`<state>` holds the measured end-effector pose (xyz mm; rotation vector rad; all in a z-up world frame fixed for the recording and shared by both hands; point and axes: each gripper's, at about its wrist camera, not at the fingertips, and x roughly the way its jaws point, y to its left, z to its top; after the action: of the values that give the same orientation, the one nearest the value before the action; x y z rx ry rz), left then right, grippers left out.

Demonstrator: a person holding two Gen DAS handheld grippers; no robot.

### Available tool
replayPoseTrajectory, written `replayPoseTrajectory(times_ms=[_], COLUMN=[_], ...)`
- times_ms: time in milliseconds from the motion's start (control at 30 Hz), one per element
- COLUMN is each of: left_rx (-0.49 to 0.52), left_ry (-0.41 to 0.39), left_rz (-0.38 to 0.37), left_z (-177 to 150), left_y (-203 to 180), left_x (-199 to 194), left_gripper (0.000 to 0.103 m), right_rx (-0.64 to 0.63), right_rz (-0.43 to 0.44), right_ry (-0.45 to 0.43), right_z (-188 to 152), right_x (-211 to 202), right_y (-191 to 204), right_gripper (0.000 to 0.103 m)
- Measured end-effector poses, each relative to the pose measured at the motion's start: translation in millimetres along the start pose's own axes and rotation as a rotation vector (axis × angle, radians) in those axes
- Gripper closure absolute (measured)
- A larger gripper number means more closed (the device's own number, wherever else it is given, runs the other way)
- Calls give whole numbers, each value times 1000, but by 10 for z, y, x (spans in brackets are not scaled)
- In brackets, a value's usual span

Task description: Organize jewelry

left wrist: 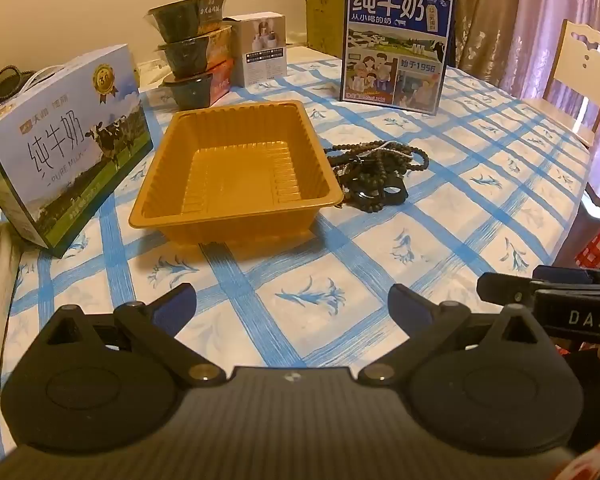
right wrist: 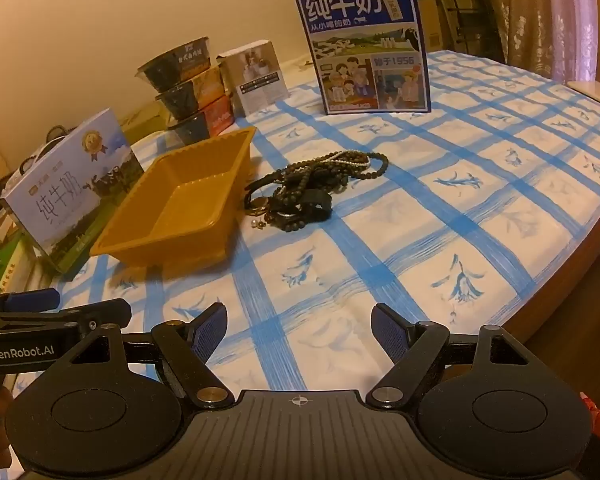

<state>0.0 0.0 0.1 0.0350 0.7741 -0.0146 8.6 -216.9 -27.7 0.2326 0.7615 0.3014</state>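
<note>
On the desk [left wrist: 380, 264], draped in a blue-checked cloth with flower prints, a tangled heap of jewelry [right wrist: 304, 188] lies just beside the right-hand rim of an orange plastic tray [left wrist: 236, 172], the dark bead strands, a pale pearl-like strand and a black band knotted together, with 1 or 2 loose small pieces on the cloth at its near edge. That tray stands empty and open-topped next to the pile, presumably so each piece can be lifted over in a short move. Both tools hang back near the desk's front edge, tilted downward toward the work: the left hand-held gripper [left wrist: 292, 300] has its jaws spread wide with nothing between them, and the right hand-held gripper [right wrist: 298, 328] is likewise wide apart and empty, lined up more directly with the heap. Nothing has gone into the tray yet, so sorting appears to be at its start. Milk cartons [left wrist: 396, 44], stacked bowls [left wrist: 192, 52] and a small white box [left wrist: 260, 48] ring the far side, clear of the working area.
</note>
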Motion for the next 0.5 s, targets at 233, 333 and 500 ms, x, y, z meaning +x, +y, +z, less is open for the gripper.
replayPoseTrajectory(times_ms=[233,333,500], left_rx=[-6,-7,-8], left_ry=[2,4,4], left_rz=[-7,-5,-6], left_z=[2,2,2], left_y=[2,3,3], left_x=[-4,-2,-1], left_gripper=[1,1,1], right_rx=[-4,1,-4], right_rz=[3,5,7], right_ry=[-2,-4,-1], right_z=[0,4,9], right_x=[-5,-8,-3], right_y=[-13,-30,-12], right_gripper=[24,24,24])
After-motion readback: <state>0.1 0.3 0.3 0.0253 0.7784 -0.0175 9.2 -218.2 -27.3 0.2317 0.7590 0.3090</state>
